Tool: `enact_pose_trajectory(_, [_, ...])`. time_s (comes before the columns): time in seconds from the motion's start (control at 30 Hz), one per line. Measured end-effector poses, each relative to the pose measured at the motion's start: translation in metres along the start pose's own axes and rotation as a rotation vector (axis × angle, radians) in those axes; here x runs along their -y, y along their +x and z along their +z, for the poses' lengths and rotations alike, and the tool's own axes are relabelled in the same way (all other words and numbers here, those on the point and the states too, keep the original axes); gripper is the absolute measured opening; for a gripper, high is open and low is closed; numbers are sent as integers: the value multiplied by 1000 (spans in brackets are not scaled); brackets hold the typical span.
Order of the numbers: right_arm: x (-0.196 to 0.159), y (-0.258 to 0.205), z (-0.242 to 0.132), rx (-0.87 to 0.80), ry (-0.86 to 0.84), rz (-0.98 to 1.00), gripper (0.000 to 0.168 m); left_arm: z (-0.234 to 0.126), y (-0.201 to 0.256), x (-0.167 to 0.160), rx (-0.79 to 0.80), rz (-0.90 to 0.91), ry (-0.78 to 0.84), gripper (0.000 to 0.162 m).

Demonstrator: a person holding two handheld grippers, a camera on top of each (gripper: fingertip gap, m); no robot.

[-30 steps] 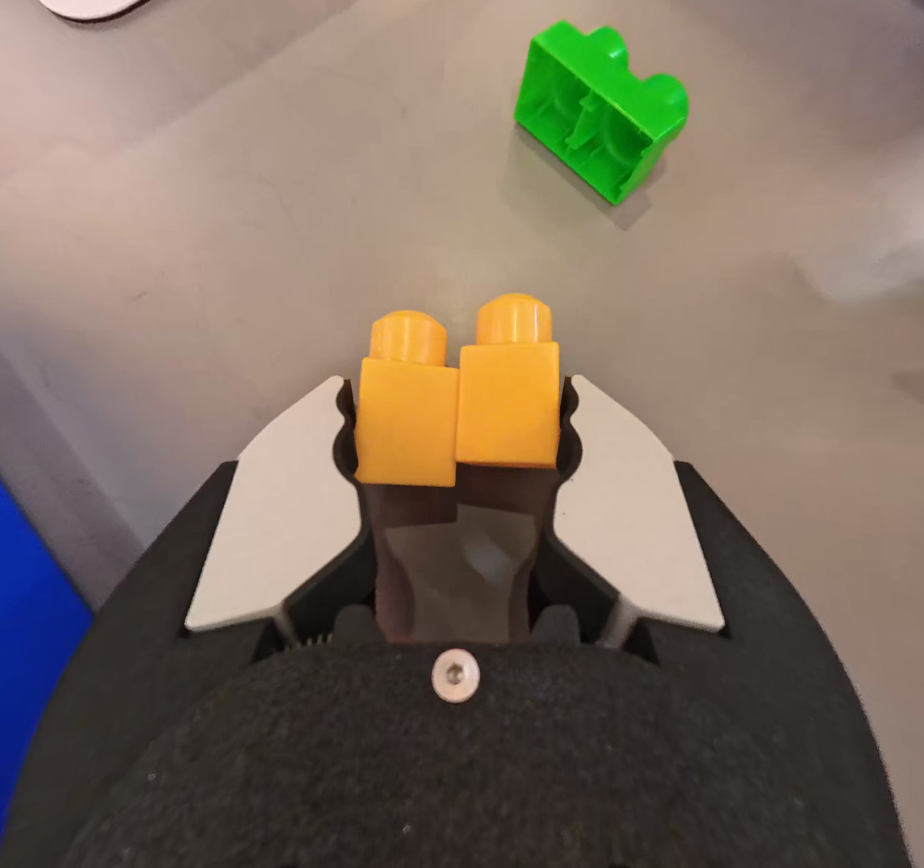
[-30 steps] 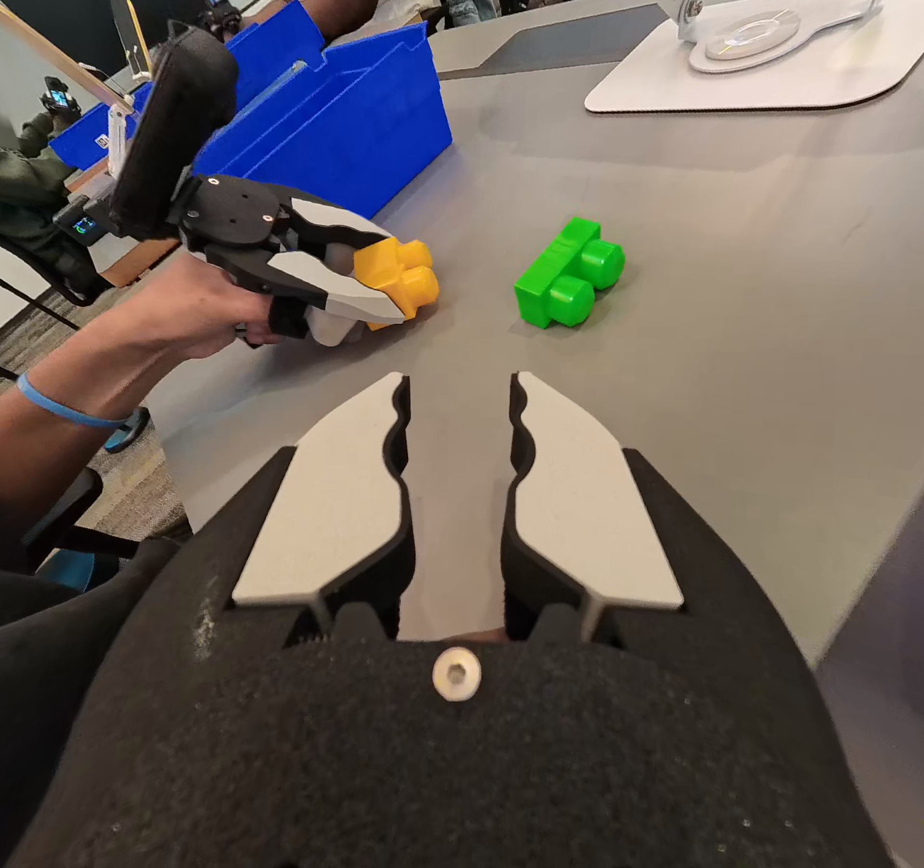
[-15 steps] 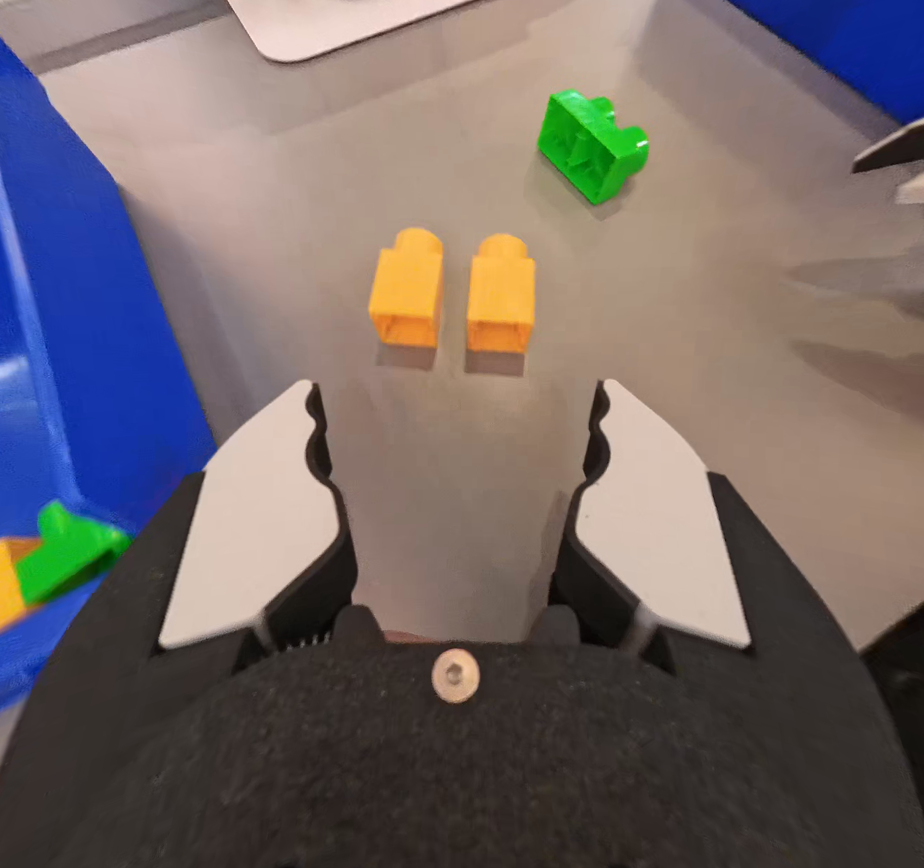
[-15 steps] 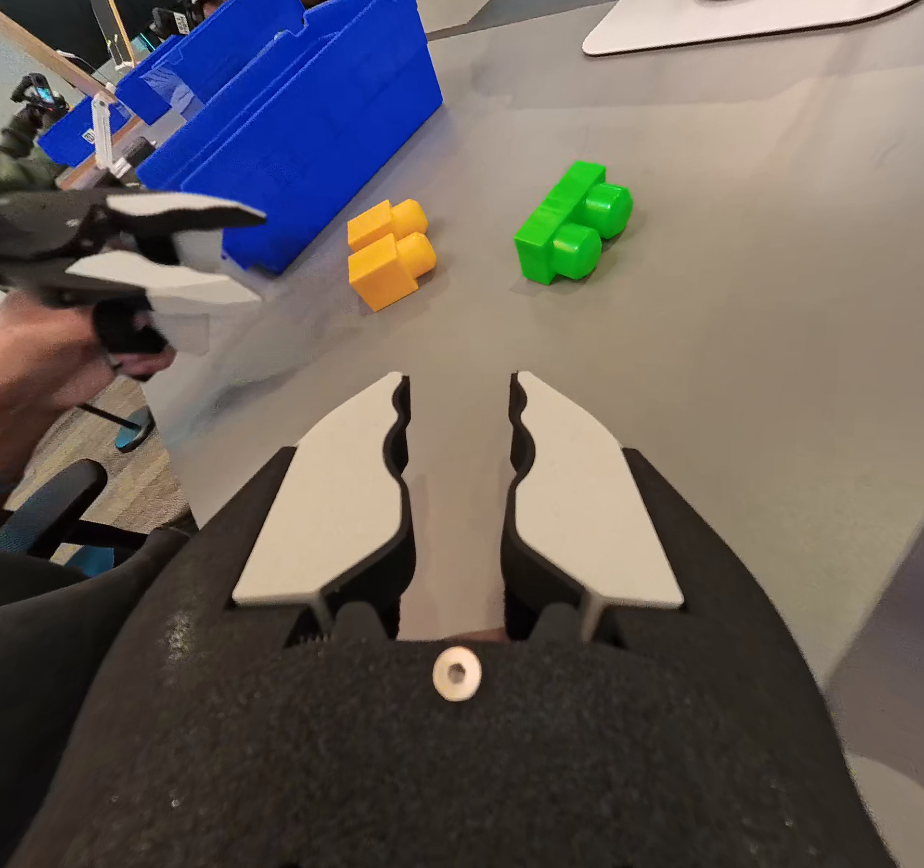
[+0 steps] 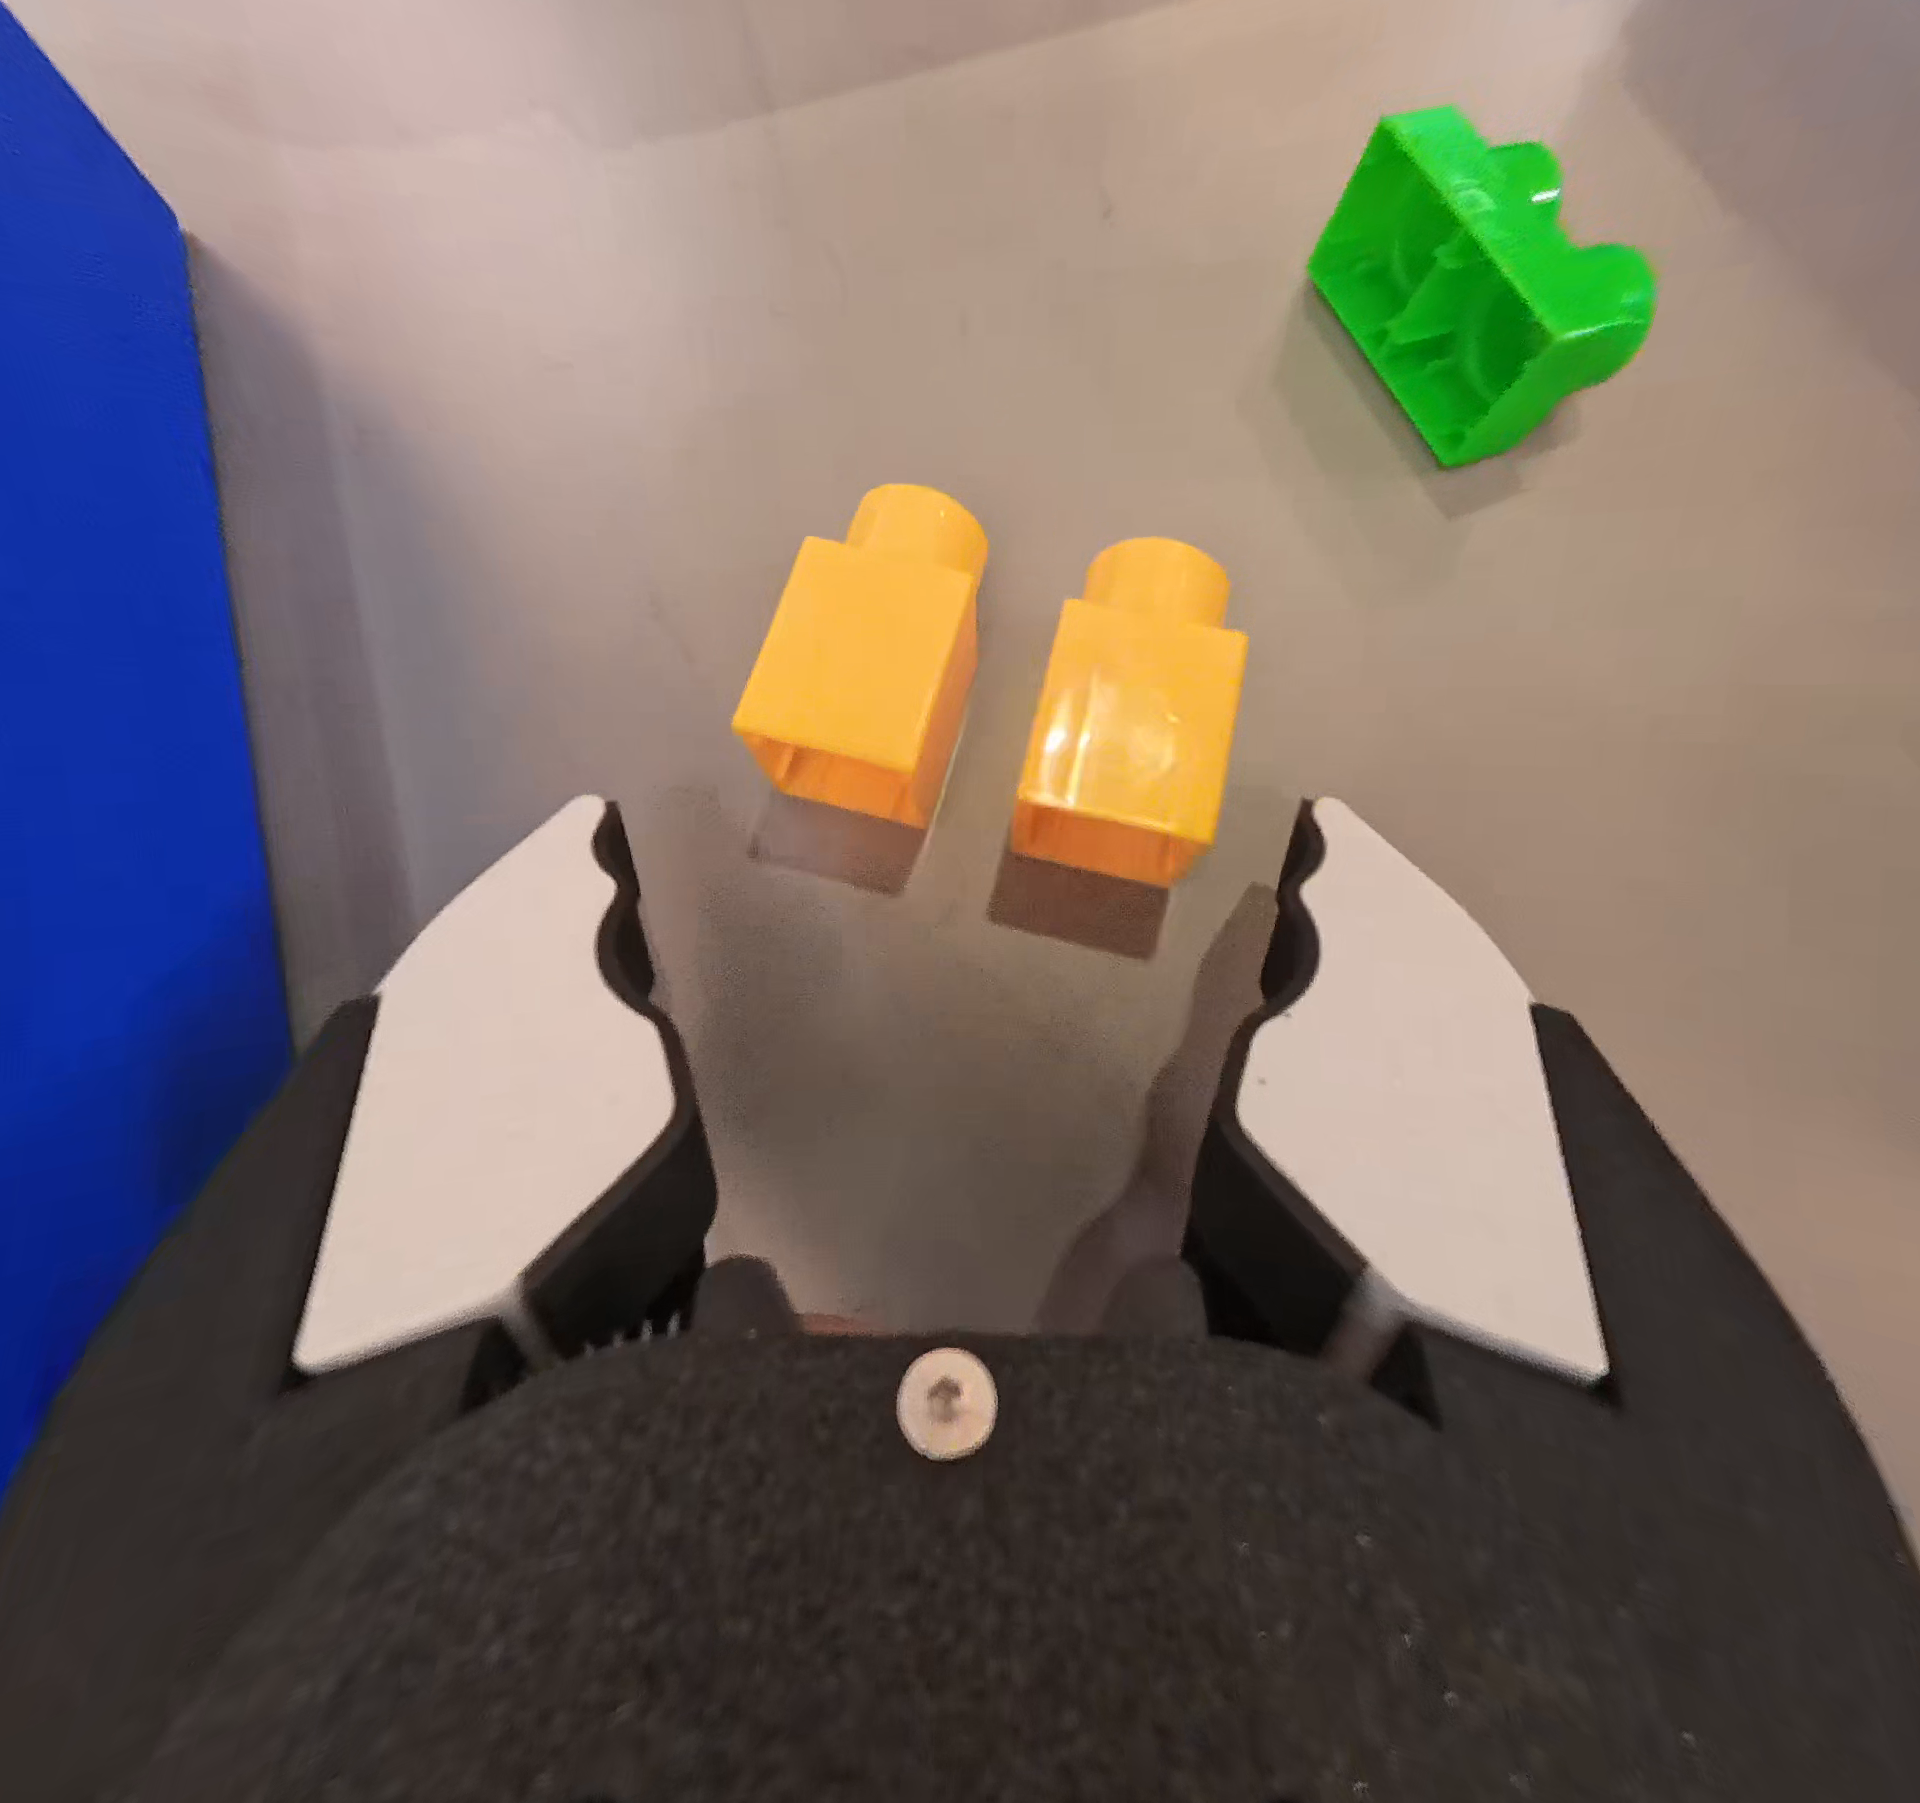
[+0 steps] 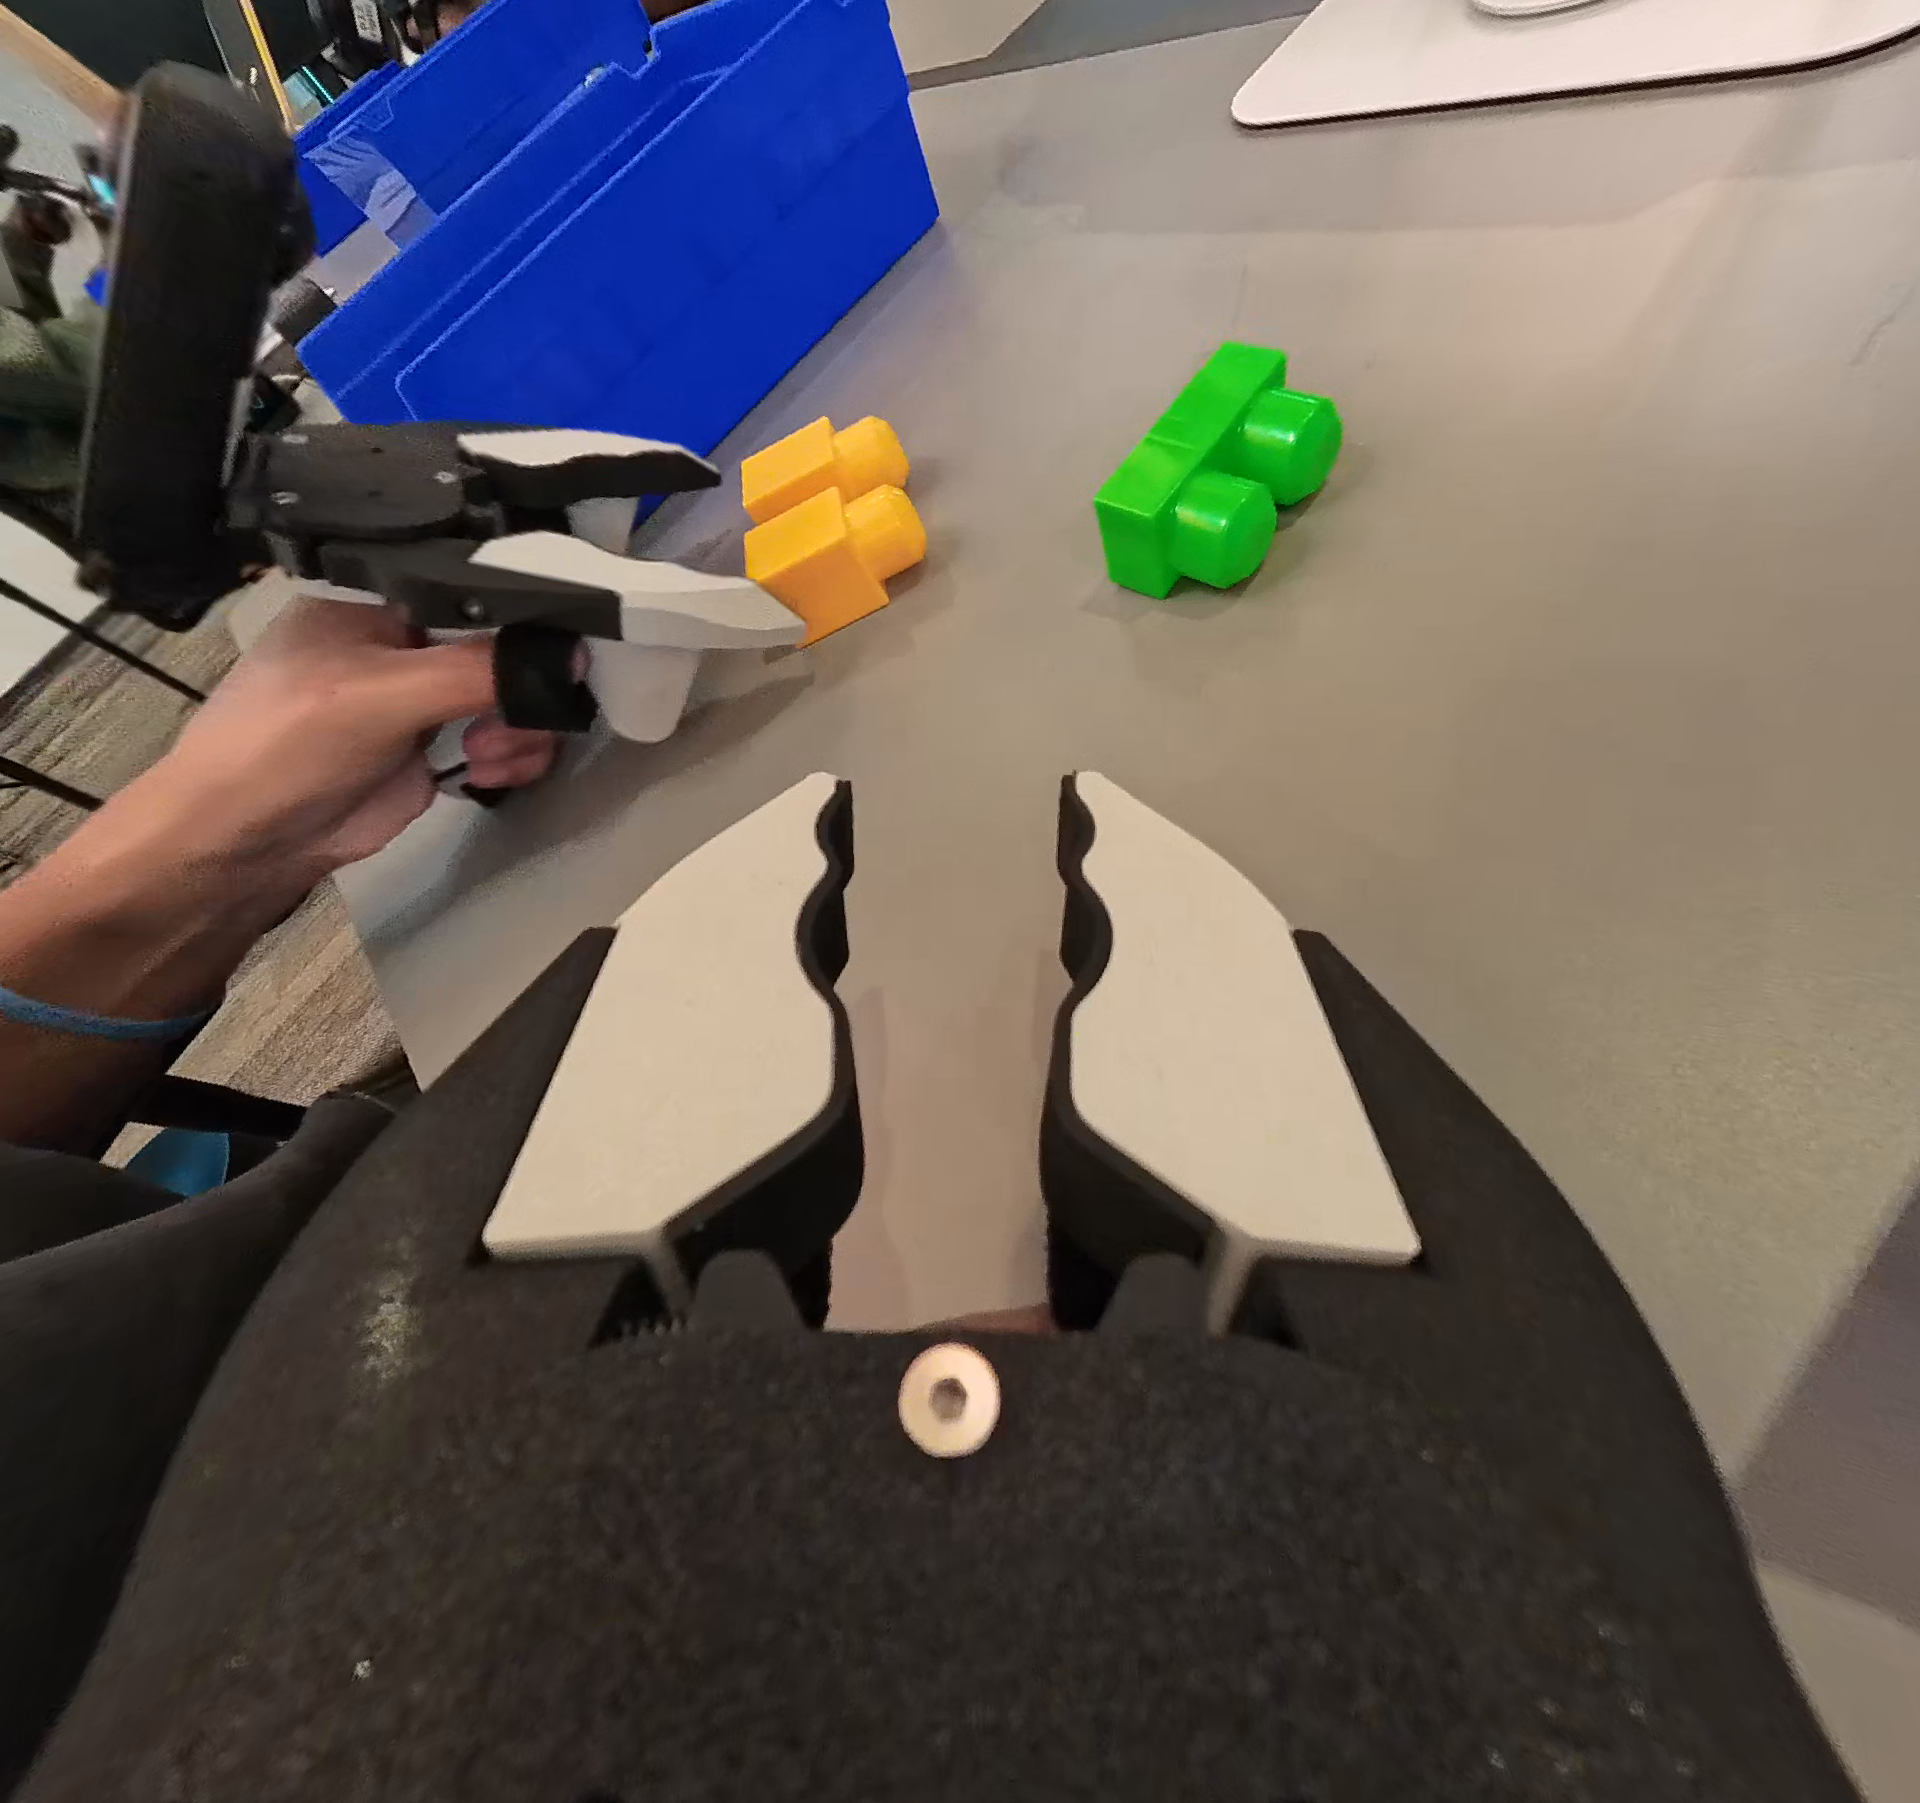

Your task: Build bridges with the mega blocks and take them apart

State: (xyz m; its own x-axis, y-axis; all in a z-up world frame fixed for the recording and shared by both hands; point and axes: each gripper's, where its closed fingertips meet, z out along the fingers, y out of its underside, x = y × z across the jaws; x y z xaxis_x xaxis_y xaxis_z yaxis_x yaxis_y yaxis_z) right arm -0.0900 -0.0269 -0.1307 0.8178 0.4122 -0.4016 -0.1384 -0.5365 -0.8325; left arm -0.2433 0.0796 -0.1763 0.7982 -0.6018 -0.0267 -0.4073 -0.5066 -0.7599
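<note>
Two orange single-stud blocks [image 5: 862, 662] [image 5: 1127, 714] lie on their sides, side by side on the grey table, studs pointing away. My left gripper [image 5: 956, 818] is open and empty, its fingertips just short of them. A green two-stud block [image 5: 1475, 299] lies on its side to the far right, hollow underside towards me. In the right wrist view the orange blocks [image 6: 831, 548] and the green block [image 6: 1216, 475] lie ahead, with the left gripper [image 6: 758, 553] at the orange pair. My right gripper [image 6: 954, 787] is open and empty, well short of the blocks.
A blue bin [image 6: 644, 267] stands just left of the orange blocks and also shows in the left wrist view [image 5: 94, 610]. A white pad [image 6: 1558, 39] with a stand lies at the far right. The table's near edge [image 6: 384, 974] runs by the person's hand [image 6: 343, 766]. From the right gripper's tips to the green block [image 6: 1216, 475] is close to 11 cm. Seen from the left wrist view [image 5: 1579, 259] as well.
One second ago my left gripper was shut on the two orange blocks. It let them go onto the table, pulled back, and has now come close to them again, open. The right gripper stays open.
</note>
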Motion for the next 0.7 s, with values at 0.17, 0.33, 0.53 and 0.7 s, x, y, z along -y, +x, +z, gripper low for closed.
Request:
enact_pose_trajectory(0.17, [-2, 1, -3, -3, 2, 5, 37, 14, -1, 11, -58, 72, -19, 115])
enact_pose_trajectory(0.33, [-3, 4, -3, -5, 5, 19, 37, 24, 0, 7, -96, 114, -84, 111])
enact_pose_trajectory(0.53, [-3, 6, -4, -9, 6, 27, 37, 28, 6, 4, -120, 135, -107, 104])
enact_pose_trajectory(0.7, [-2, 5, -5, -11, 7, 23, 37, 31, 13, 4, -144, 139, -127, 104])
